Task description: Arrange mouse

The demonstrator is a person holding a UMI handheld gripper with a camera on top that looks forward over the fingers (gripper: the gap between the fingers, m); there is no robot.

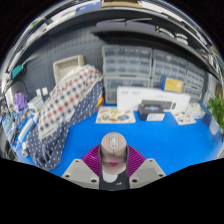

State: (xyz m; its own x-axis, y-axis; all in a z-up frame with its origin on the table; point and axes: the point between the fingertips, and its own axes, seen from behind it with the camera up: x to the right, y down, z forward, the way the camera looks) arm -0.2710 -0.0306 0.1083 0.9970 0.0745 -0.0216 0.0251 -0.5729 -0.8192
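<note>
The mouse sits between the two fingers of the gripper, raised above the blue surface that stretches out below and ahead of it. It is a rounded, pale grey-pink shape with a glossy top, and its sides lie against the purple pads on the inner faces of the fingers. The jaws are drawn in on the mouse from both sides and hold it. No brand mark or lettering can be read on the mouse; it is too small to tell.

The gripper points forward and level along the surface, its pale finger bodies spreading to either side below the mouse. The hand that carries it does not show.

Beyond the mouse, farther along the blue surface, stands a white box with a dark device in front of it; any printing on them cannot be made out. A few flat cards or papers lie near them, and their markings are unreadable. Off to one side a checked cloth in red, white and dark squares drapes over something tall. Behind everything, against the wall, are cabinets of small drawers, grey and gridded, with no legible labels. A green plant shows at the far end of the surface, opposite the cloth.
</note>
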